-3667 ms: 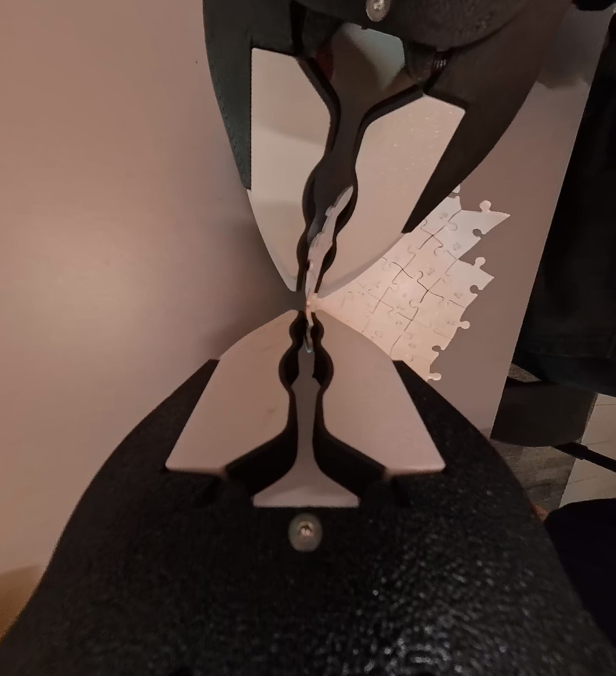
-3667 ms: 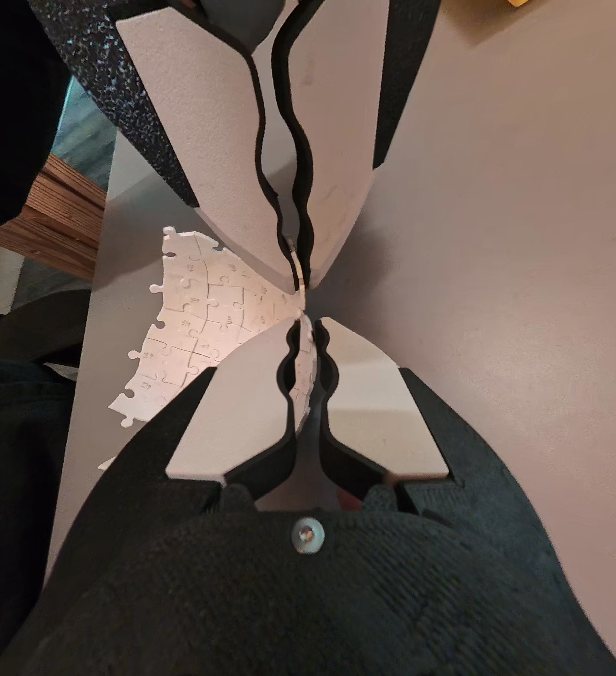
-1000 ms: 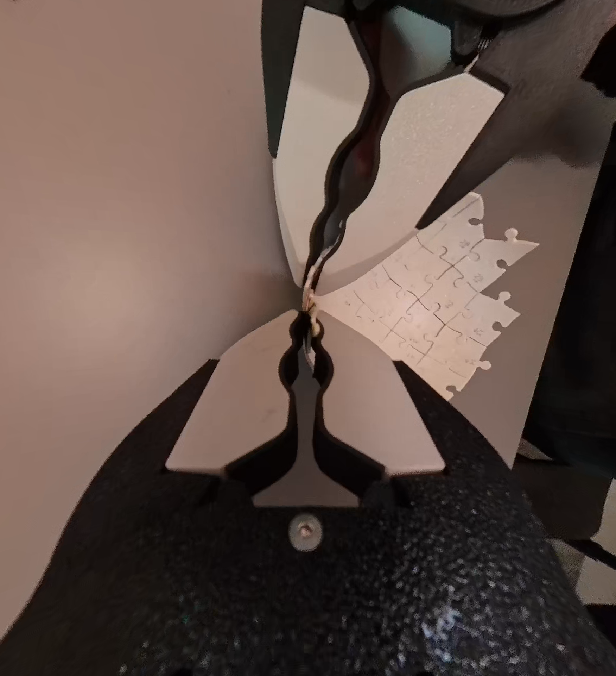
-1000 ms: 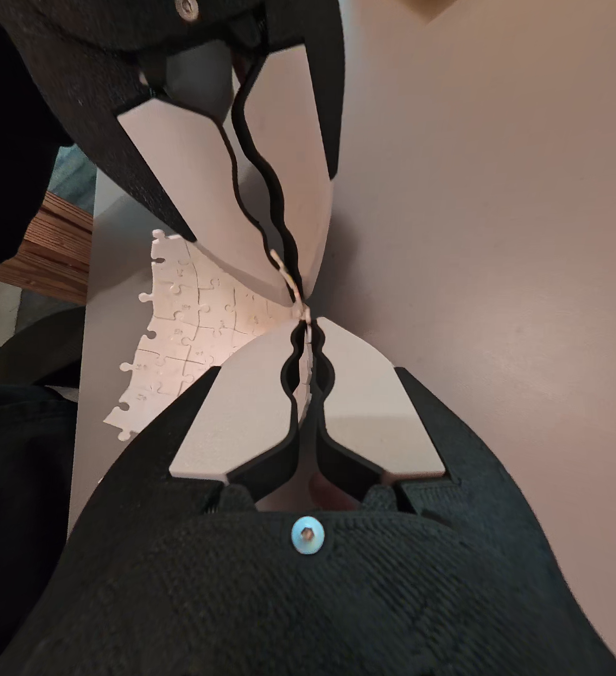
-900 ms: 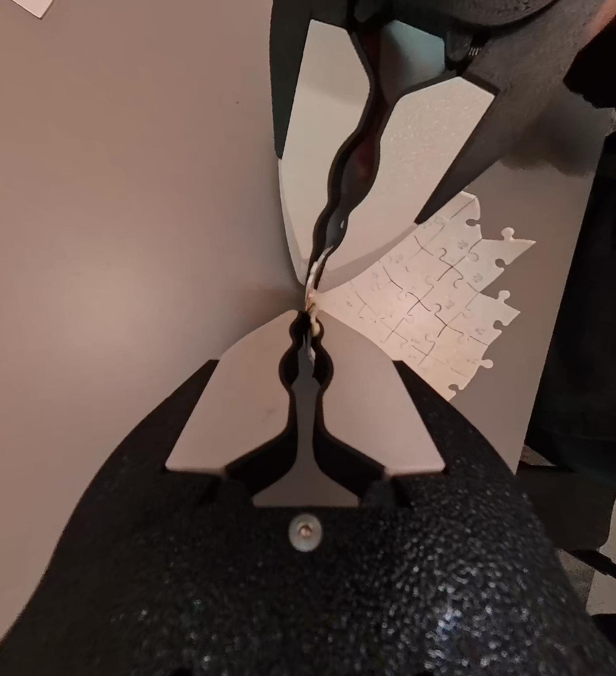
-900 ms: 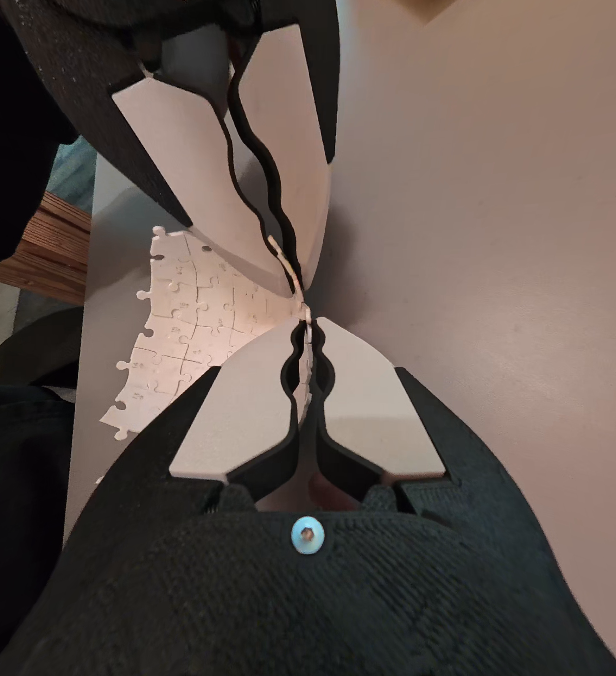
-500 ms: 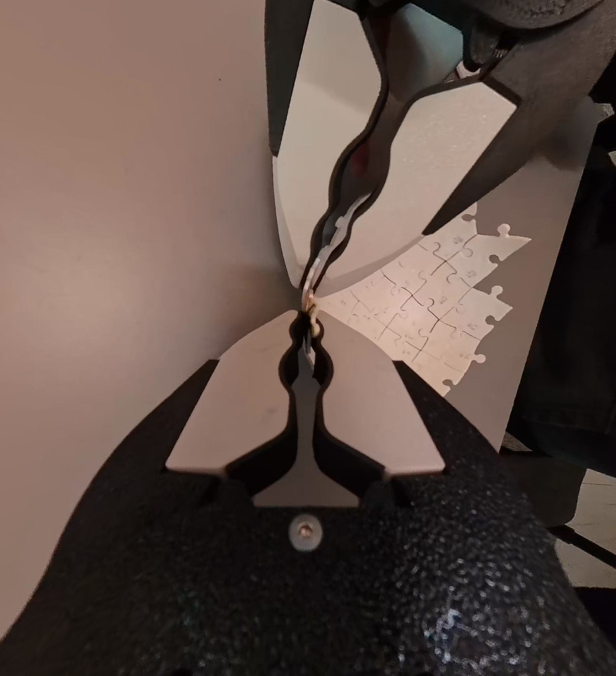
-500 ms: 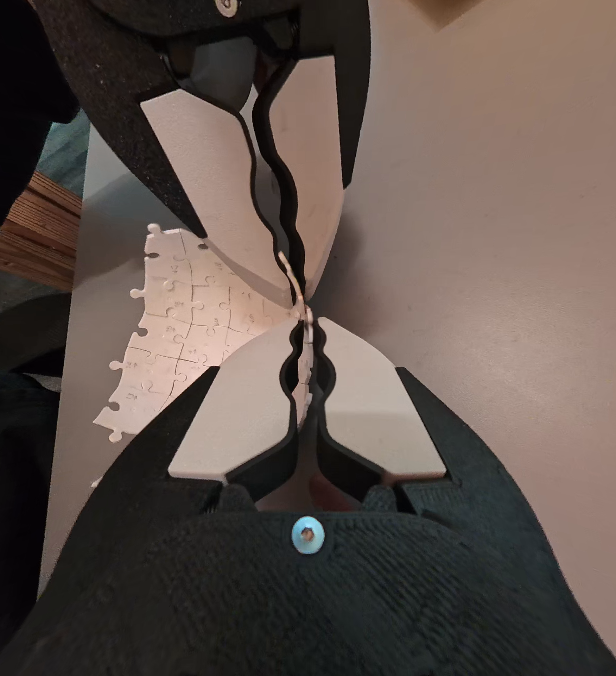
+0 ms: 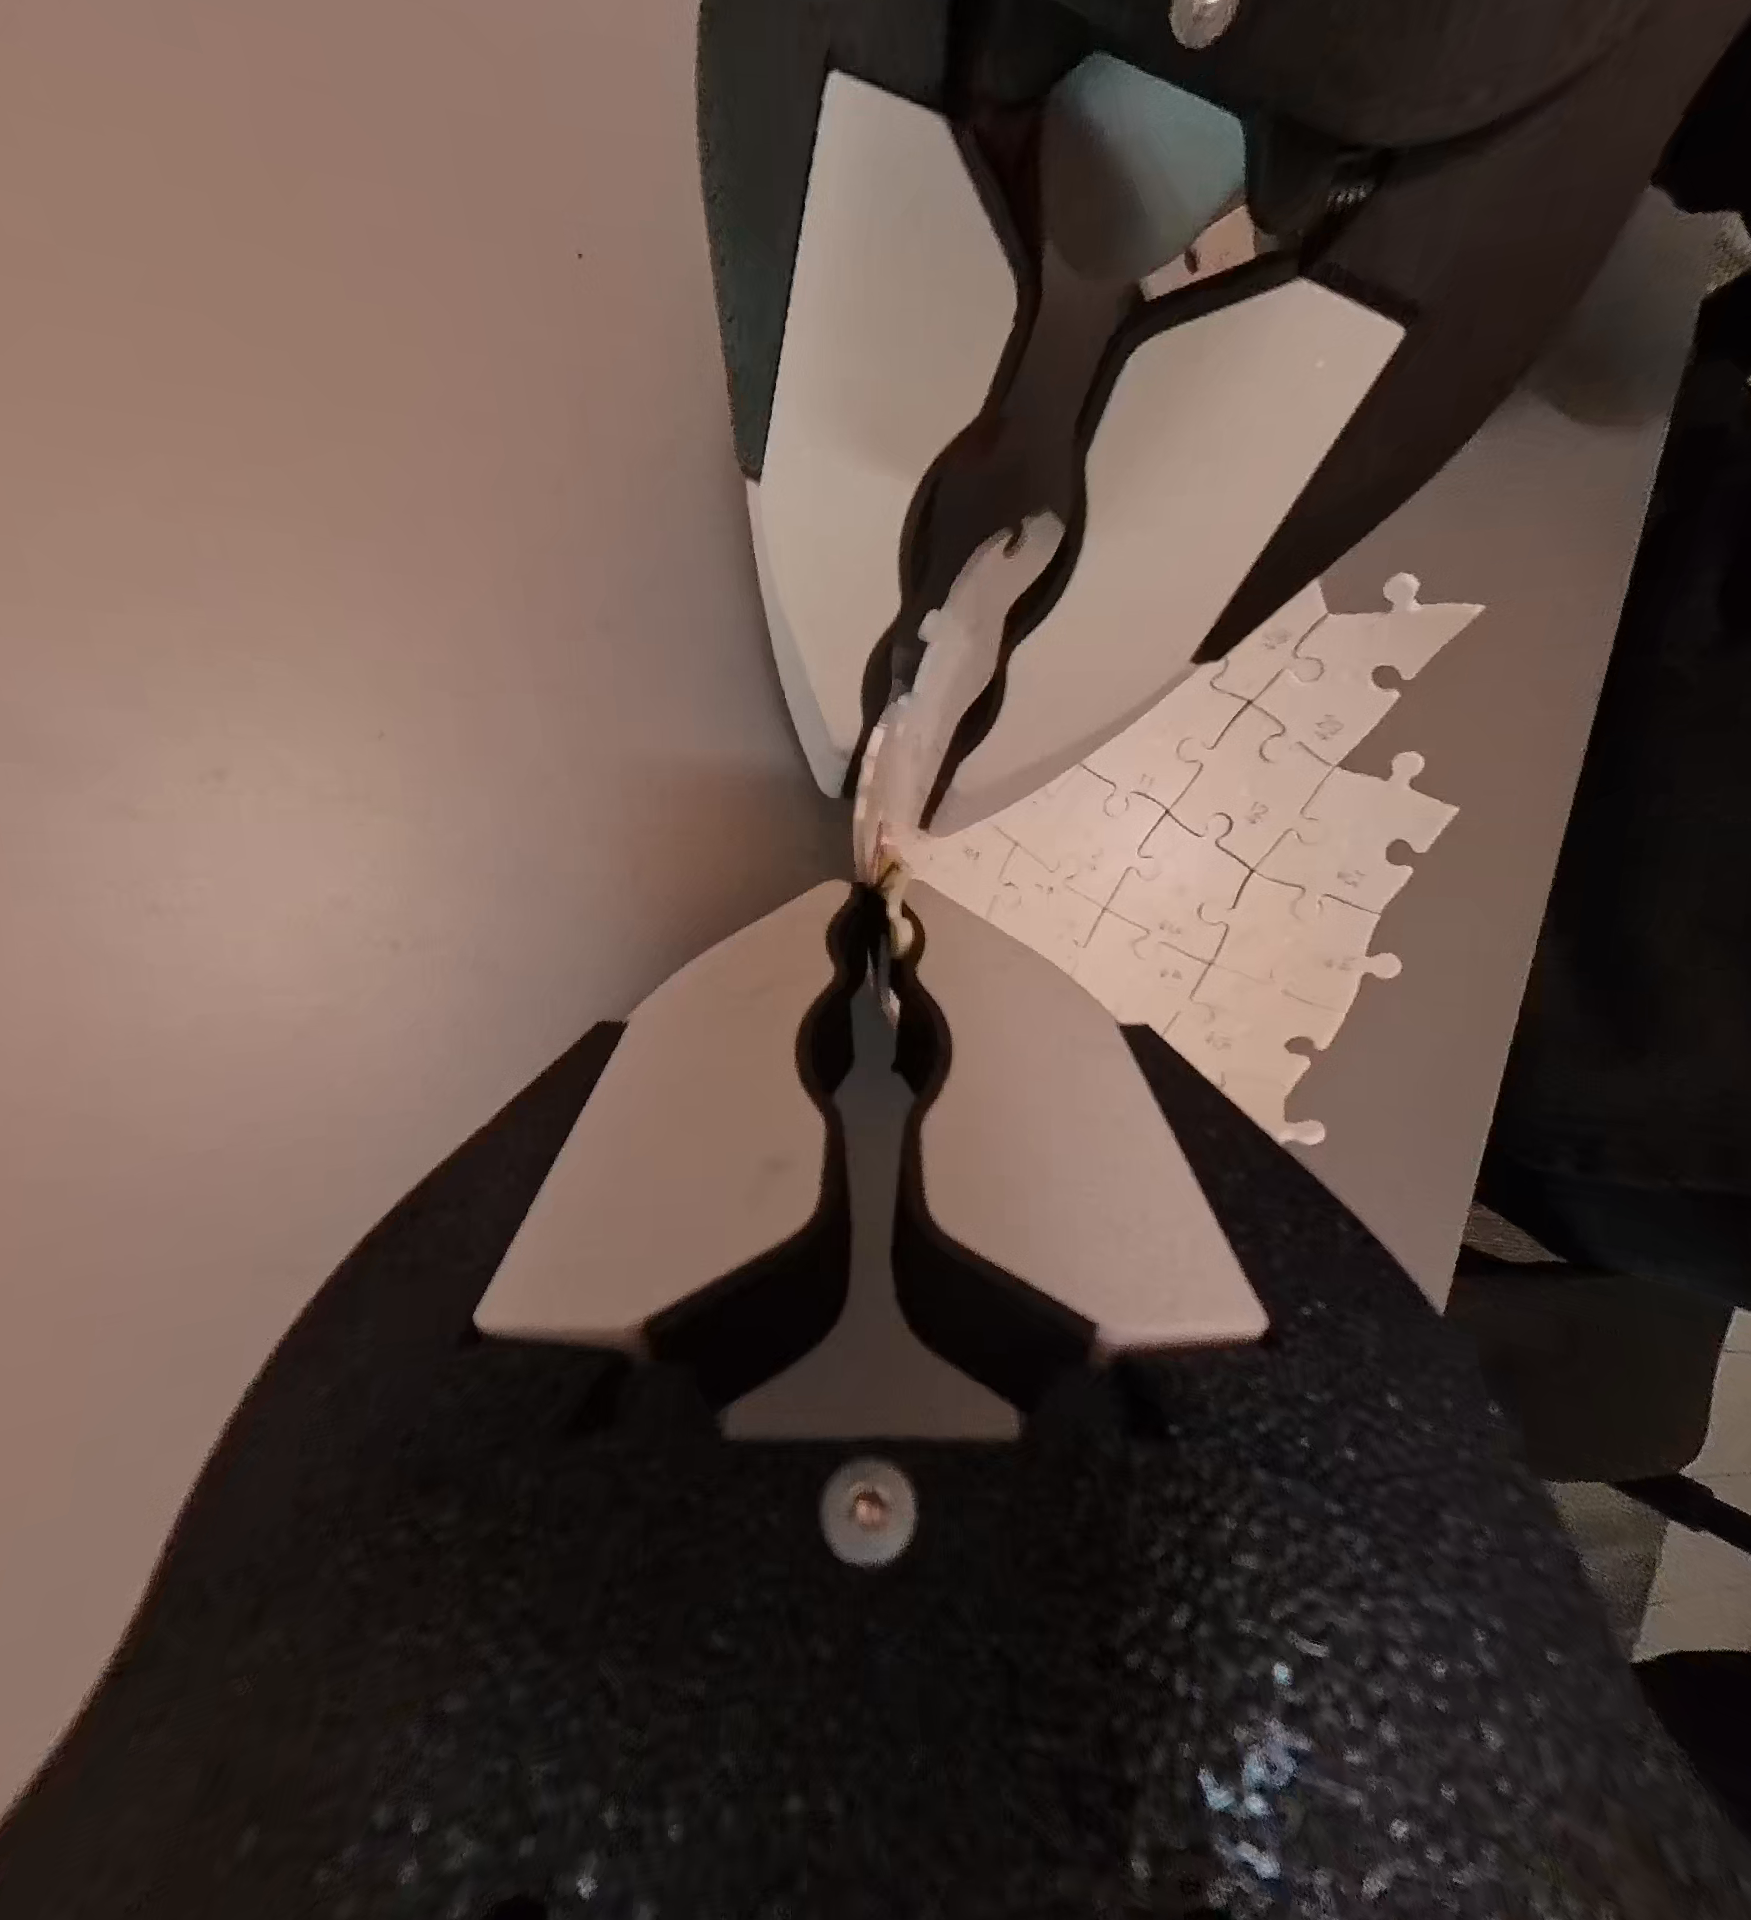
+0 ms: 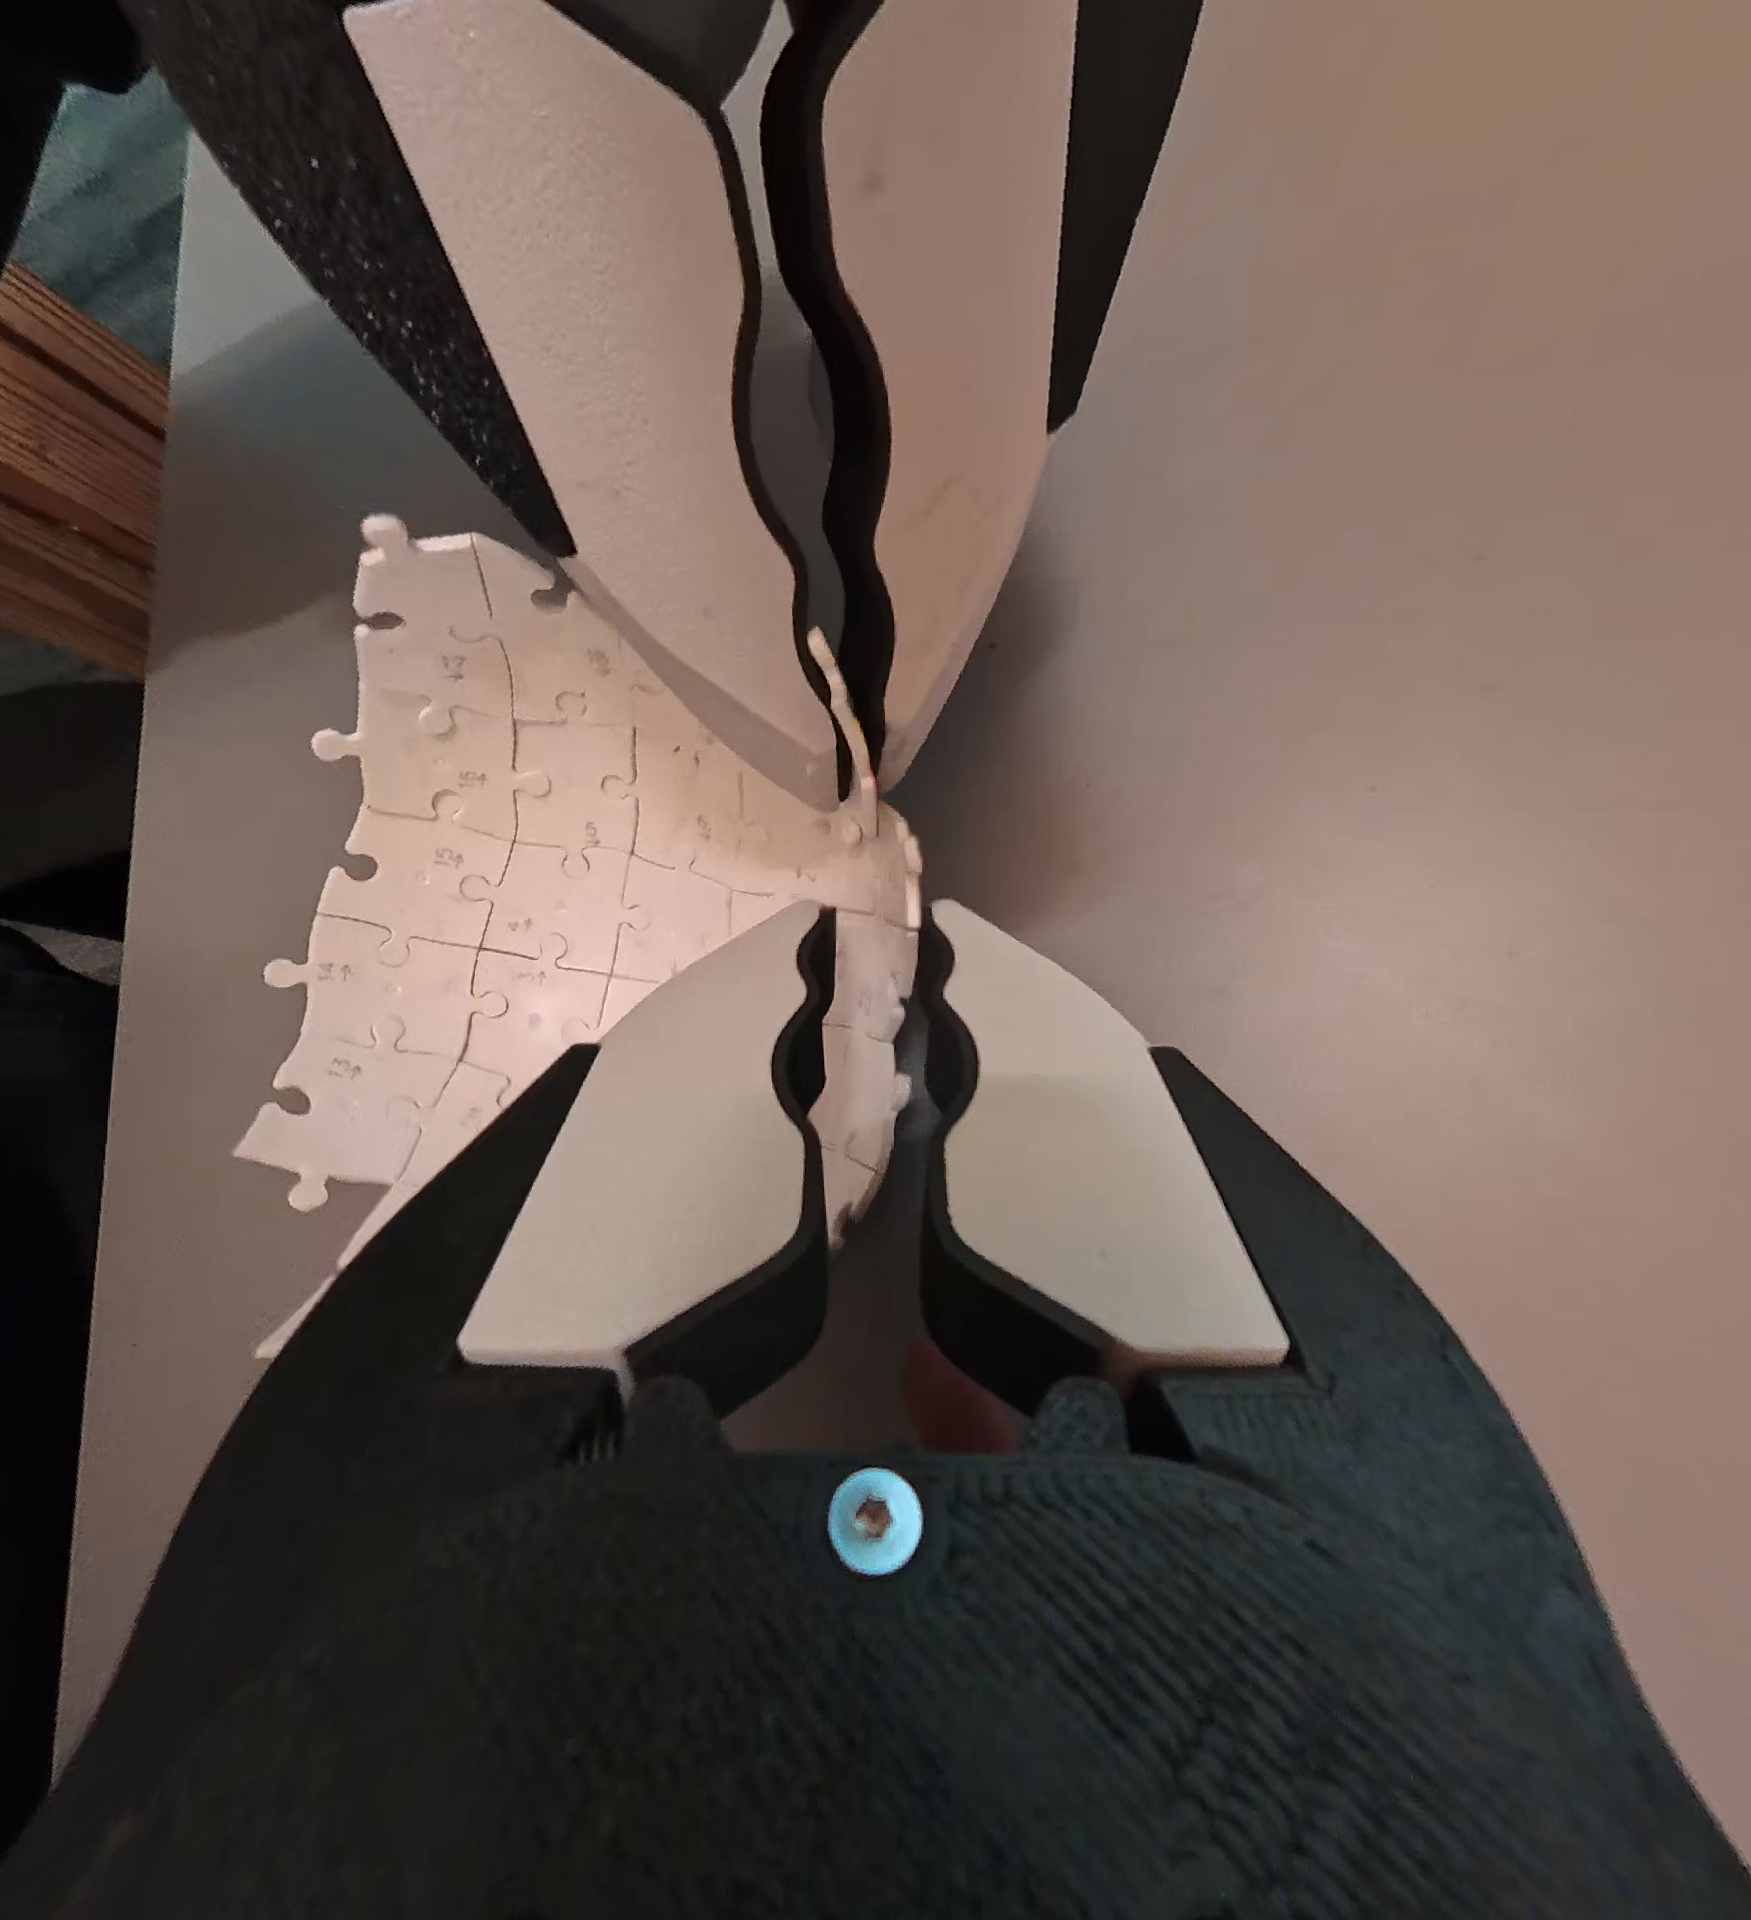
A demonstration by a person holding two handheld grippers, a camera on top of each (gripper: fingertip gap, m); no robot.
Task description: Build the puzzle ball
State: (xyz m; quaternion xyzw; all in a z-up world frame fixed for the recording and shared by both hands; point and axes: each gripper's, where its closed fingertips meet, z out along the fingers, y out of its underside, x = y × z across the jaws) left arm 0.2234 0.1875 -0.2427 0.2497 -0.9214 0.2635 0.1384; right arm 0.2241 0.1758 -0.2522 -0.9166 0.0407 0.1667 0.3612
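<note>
While the right gripper point(image 10: 876, 914) clamps the curved panel point(image 10: 497, 862), the left gripper point(image 9: 876, 904) pinches a loose piece point(image 10: 843, 717) at its edge; seating the tab likely needs a careful push.

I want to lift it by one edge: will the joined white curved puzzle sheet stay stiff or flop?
The joined white curved puzzle sheet probably flexes: many small interlocked pieces, thin edge. Seams could pop apart, since only tabs join them. It looks light, held by the right gripper alone at one edge.

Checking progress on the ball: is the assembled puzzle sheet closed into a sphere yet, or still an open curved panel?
Still open: the puzzle sheet is a curved panel with free knobbed edges, pinched in the right claw.
</note>
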